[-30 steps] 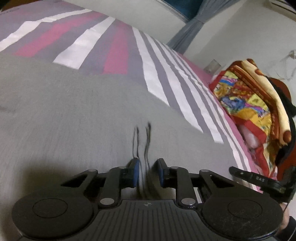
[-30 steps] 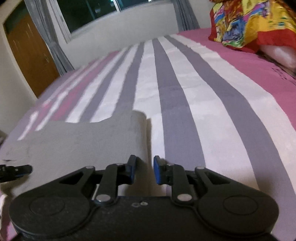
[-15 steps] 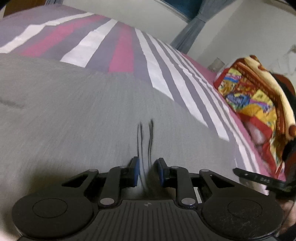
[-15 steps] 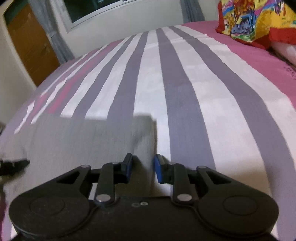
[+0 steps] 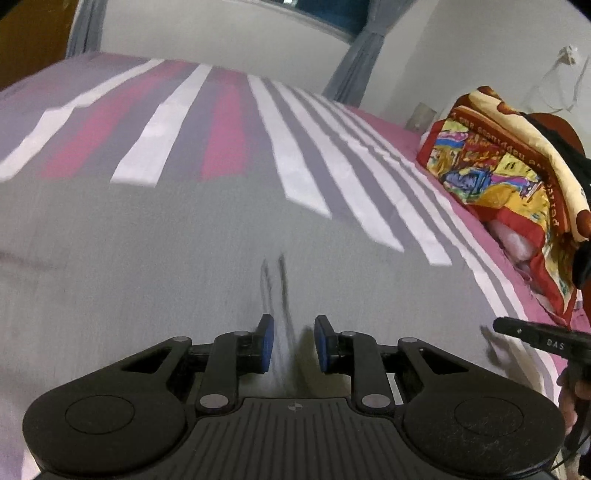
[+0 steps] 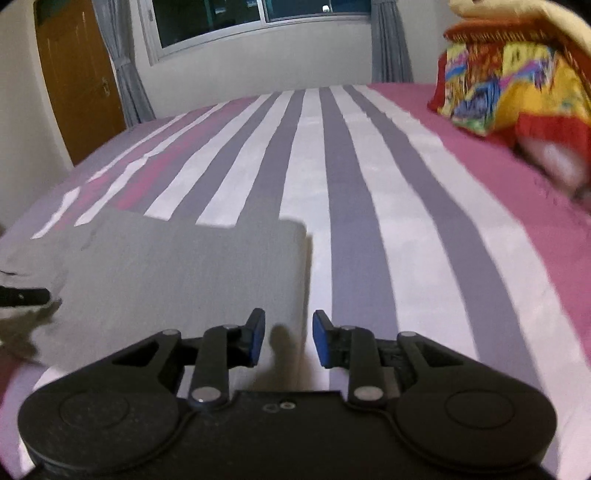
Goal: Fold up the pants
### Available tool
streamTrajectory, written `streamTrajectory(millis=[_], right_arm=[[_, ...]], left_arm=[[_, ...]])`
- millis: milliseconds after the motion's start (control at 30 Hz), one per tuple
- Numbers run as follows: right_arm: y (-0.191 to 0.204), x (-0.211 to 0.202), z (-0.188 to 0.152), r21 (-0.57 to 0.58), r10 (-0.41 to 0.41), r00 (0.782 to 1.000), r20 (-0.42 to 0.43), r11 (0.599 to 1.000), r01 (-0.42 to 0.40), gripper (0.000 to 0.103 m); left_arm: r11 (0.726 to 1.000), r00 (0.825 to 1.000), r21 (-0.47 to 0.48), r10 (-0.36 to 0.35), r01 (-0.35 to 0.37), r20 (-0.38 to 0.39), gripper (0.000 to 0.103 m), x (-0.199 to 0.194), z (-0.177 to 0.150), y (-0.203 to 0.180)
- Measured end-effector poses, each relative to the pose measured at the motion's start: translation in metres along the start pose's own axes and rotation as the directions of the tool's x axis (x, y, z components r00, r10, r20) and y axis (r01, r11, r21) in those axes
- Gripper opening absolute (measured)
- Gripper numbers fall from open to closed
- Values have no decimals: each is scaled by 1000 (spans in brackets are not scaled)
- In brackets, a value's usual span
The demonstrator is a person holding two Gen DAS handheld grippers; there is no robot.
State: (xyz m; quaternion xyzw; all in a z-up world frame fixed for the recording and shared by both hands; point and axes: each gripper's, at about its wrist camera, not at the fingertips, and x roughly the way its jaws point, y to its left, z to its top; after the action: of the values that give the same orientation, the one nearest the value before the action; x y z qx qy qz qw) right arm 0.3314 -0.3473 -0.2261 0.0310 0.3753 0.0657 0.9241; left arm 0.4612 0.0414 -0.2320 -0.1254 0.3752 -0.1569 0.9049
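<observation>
left gripper (image 5: 293, 343) apparently pinching flat grey fabric pants (image 5: 147, 266) on striped bed (image 5: 229, 122); right gripper (image 6: 288, 338), jaws just opening, holds nothing.

Each black tool, left (image 5: 291, 345) and right (image 6: 286, 341), is showing blue pads, silver pivot screws and round side discs; the left's base is ribbed

The flat grey fabric pants (image 6: 177, 273) are spread on the striped pink, white and grey bedsheet (image 6: 369, 206), at its near left part. The folded multicoloured patterned blanket (image 6: 513, 88) is piled on the far right of the bed. A brown wooden door (image 6: 81, 74) is set in the far left, and a dark window with grey curtains (image 6: 258, 18) is placed behind the bed. The black left gripper (image 5: 293, 345) is held over the pants, with the black right gripper (image 6: 288, 338) at their right edge.
</observation>
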Motion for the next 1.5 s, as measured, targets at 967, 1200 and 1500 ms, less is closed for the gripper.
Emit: streamTrajectory(millis=[967,1200,1500], right_arm=[[-5,72,33,-48,-52,993,-105,998,47,35],[-2,56,8,-72,-48,989,-142,997,38,38],[11,23,-15,-76,-74,984,-160,995,63,56]], left_arm=[[997,997,10,73,-72,-9,26,46,28,-14],[996,996,-44,72,-74,-45,26,37,-4,0],[993,999,-108,50,-51,-7,27,4,-50,-3]])
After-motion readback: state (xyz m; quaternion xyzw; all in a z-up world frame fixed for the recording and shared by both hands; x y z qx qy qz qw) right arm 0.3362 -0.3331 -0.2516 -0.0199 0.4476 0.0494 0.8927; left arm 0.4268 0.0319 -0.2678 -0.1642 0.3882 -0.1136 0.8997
